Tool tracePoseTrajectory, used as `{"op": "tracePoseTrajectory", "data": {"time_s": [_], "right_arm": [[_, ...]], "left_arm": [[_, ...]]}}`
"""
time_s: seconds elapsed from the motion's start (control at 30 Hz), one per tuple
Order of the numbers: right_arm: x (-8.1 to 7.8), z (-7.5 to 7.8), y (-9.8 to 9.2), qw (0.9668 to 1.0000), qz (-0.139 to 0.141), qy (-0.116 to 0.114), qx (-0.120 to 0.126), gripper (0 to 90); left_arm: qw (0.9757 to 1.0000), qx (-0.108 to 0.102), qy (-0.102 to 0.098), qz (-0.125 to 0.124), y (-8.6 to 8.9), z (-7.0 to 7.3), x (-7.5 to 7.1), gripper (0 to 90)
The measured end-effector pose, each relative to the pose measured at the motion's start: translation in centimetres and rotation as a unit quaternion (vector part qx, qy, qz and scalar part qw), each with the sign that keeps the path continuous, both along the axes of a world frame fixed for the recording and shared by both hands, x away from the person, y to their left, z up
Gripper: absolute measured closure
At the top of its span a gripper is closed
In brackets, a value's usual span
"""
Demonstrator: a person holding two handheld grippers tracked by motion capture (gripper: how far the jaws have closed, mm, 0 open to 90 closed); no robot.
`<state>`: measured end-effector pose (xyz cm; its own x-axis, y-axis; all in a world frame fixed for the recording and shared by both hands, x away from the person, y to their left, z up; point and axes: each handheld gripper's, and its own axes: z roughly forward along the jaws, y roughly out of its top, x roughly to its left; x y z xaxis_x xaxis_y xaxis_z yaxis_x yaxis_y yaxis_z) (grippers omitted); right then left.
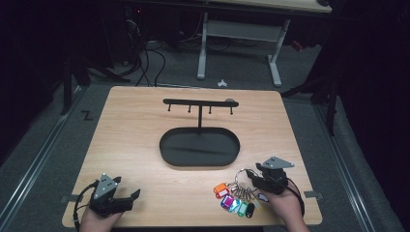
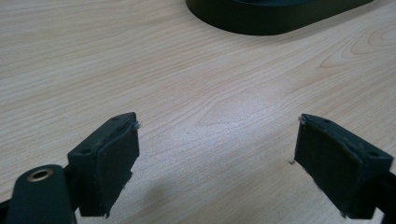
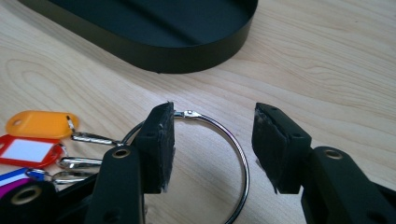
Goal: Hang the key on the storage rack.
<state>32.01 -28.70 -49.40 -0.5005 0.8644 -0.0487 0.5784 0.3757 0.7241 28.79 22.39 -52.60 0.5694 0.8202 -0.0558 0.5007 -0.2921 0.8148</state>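
Table (image 1: 145, 125) front edge | right hand-held gripper (image 3: 214, 140) parted astride ring (image 3: 236, 144) | left hand-held gripper (image 2: 217, 158) wide, empty

no readable text, key tags' (image 1: 235, 199) label windows blank

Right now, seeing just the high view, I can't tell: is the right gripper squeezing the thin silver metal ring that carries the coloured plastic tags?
Observer: No. In the right gripper view the right gripper has its jaws apart; the silver metal ring sits between them, clear of the pad on that view's right.
Operator: And the left one?
Observer: The left gripper view has the left gripper open, with bare light wooden table between its jaws.
Operator: Anything on the tags?
Observer: The red plastic tag has a white label window.
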Motion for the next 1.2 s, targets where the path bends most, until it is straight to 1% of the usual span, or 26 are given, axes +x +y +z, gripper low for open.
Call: {"op": "tracePoseTrajectory", "data": {"time_s": [0.07,0.13,0.2,0.23,0.27,0.33,0.4,0.53,0.57,0.6,0.63,0.67,0.7,0.73,0.77,0.8,0.83,0.87,0.9,0.93,0.97,1.0,1.07,1.13,1.17,1.2], "right_arm": [[0.3,0.2,0.2,0.9997,0.013,0.015,-0.017,48.1],[0.7,0.3,0.4,0.9981,0.029,0.029,-0.047,47.7],[1.1,0.5,0.5,0.9967,0.036,0.046,-0.057,47.2],[1.1,0.5,0.5,0.9967,0.036,0.046,-0.057,47.2],[1.3,0.8,0.5,0.9949,0.042,0.06,-0.069,46.6],[1.5,0.9,0.4,0.9943,0.045,0.066,-0.07,46.2],[1.8,1.1,0.3,0.9929,0.046,0.085,-0.069,46.0],[2.3,1.5,0.4,0.9865,0.064,0.106,-0.107,41.5],[2.3,1.5,0.4,0.9865,0.064,0.106,-0.107,41.5],[2.4,1.5,0.5,0.9841,0.071,0.108,-0.122,41.7],[2.7,1.5,0.9,0.9773,0.088,0.119,-0.151,42.3],[2.7,1.5,0.9,0.9773,0.088,0.119,-0.151,42.3],[2.8,1.5,1.0,0.975,0.093,0.121,-0.161,42.3],[2.9,1.4,1.5,0.967,0.107,0.128,-0.193,41.9],[3.0,1.4,1.8,0.964,0.112,0.129,-0.204,41.4],[3.0,1.4,1.9,0.9625,0.116,0.129,-0.209,41.4],[3.0,1.4,1.9,0.9625,0.116,0.129,-0.209,41.4],[3.1,1.5,2.3,0.9599,0.123,0.138,-0.211,41.5],[3.1,1.5,2.3,0.9599,0.123,0.138,-0.211,41.5],[3.3,1.4,2.6,0.9564,0.129,0.147,-0.217,40.2],[3.3,1.4,2.6,0.9564,0.129,0.147,-0.217,40.2],[3.5,1.3,2.8,0.9519,0.134,0.159,-0.225,38.9],[3.7,1.2,3.0,0.949,0.136,0.173,-0.226,39.2],[4.0,1.1,3.2,0.9438,0.136,0.192,-0.232,38.4],[4.0,1.1,3.2,0.9438,0.136,0.192,-0.232,38.4],[4.5,0.9,3.3,0.9384,0.141,0.208,-0.238,38.5]], "left_arm": [[1.0,0.0,0.001,-0.001,0.0,0.0,0.0,14.5],[1.0,-0.001,0.002,-0.001,0.0,0.0,-0.1,14.5],[1.0,-0.002,0.001,-0.001,0.0,0.0,-0.1,14.5],[1.0,-0.002,0.001,-0.001,0.0,0.0,-0.1,14.5],[1.0,-0.003,0.0,-0.001,0.0,0.1,-0.1,14.5],[1.0,-0.003,0.0,-0.001,0.1,0.1,-0.1,14.5],[1.0,-0.004,0.0,-0.001,0.0,0.1,-0.1,14.5],[1.0,-0.004,0.001,-0.004,0.0,0.1,0.0,14.5],[1.0,-0.004,0.001,-0.004,0.0,0.1,0.0,14.5],[1.0,-0.004,0.001,-0.004,0.0,0.1,-0.1,14.5],[1.0,-0.004,0.001,-0.004,0.0,0.1,-0.1,14.5],[1.0,-0.004,0.001,-0.004,0.0,0.1,-0.1,14.5],[1.0,-0.004,0.0,-0.004,0.0,0.1,-0.1,14.5],[1.0,-0.005,0.0,-0.003,0.0,0.1,-0.1,14.6],[1.0,-0.005,0.0,-0.003,0.1,0.1,-0.1,14.6],[1.0,-0.005,0.0,-0.003,0.1,0.1,-0.1,14.6],[1.0,-0.005,0.0,-0.003,0.1,0.1,-0.1,14.6],[1.0,-0.005,0.001,-0.004,0.1,0.1,0.0,14.6],[1.0,-0.005,0.001,-0.004,0.1,0.1,0.0,14.6],[1.0,-0.005,0.002,-0.005,0.1,0.1,0.0,14.6],[1.0,-0.005,0.001,-0.005,0.0,0.1,0.0,14.6],[1.0,-0.004,0.001,-0.007,0.0,0.1,-0.1,14.7],[1.0,-0.004,0.001,-0.008,0.0,0.1,-0.1,14.8],[1.0,-0.004,0.002,-0.009,0.0,0.1,-0.1,14.9],[1.0,-0.004,0.002,-0.009,0.0,0.1,-0.1,15.0],[0.9999,-0.004,0.003,-0.01,0.0,0.1,0.0,15.0]]}}
